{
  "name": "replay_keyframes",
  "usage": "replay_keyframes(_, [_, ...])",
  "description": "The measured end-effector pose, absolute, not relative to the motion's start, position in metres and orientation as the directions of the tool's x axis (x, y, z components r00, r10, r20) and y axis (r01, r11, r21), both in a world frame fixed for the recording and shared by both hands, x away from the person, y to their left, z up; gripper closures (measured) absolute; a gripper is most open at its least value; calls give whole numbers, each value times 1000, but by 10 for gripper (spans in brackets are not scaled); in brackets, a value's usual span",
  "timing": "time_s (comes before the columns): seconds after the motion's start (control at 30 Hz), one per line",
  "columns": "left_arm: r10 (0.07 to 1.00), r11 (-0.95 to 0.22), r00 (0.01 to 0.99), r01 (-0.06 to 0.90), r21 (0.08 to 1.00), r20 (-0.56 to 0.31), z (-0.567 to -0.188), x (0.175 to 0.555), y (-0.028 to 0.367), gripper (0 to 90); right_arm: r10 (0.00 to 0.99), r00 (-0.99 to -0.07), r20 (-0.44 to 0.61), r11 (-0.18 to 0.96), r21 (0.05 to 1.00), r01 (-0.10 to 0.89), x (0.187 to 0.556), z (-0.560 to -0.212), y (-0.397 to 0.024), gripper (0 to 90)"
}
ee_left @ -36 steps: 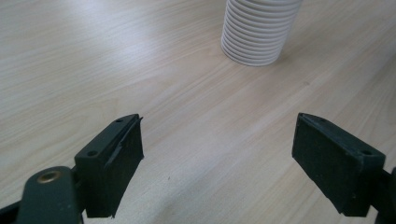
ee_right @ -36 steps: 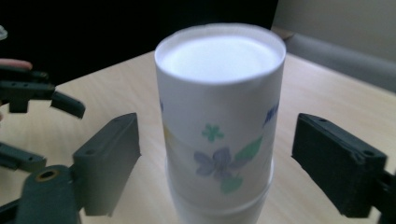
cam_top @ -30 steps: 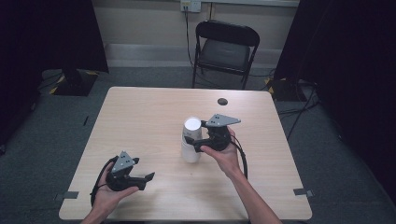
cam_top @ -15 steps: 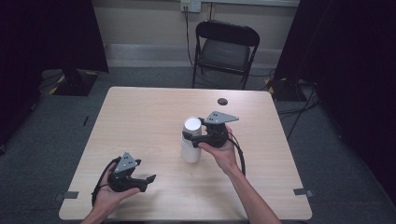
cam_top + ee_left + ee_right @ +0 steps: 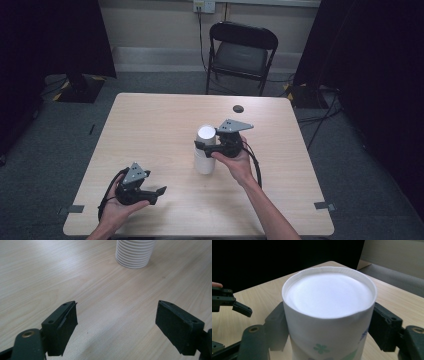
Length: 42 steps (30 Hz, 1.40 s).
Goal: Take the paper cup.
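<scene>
A tall stack of white paper cups (image 5: pixel 205 150) with a printed clover pattern is stood upright between the right gripper (image 5: pixel 327 325) jaws, which have just been closing — both pads are seen against the top cup's wall. The open, empty left gripper (image 5: pixel 159 192) is kept well apart — so the right hand is nearer.

Light wood-grain square table (image 5: pixel 150 125) sits on grey carpet floor (image 5: pixel 45 150), a black folding metal chair (image 5: pixel 240 50) tucked behind it, beige wall (image 5: pixel 150 20) with a white power outlet (image 5: pixel 204 6), dark black curtains (image 5: pixel 50 35) both sides
</scene>
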<state>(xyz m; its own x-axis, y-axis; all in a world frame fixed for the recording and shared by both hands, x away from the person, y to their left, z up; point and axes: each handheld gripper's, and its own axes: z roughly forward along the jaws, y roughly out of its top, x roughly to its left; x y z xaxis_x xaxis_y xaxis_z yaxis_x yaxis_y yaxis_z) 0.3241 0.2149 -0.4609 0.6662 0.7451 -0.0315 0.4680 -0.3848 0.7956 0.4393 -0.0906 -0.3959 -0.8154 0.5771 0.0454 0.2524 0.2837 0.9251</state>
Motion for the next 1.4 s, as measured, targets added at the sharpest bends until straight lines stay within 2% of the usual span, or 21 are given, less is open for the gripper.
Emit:
replay_keyframes(0.77, [746,-388,665,474,791,-33,-461,324,215,168,575,-817,29,279,932,229,438,-386,-91,310])
replay_keyframes(1.4, [743,-389,669,473,791,-35,-461,324,214,169,581,-812,59,236,942,237,438,-372,-89,317])
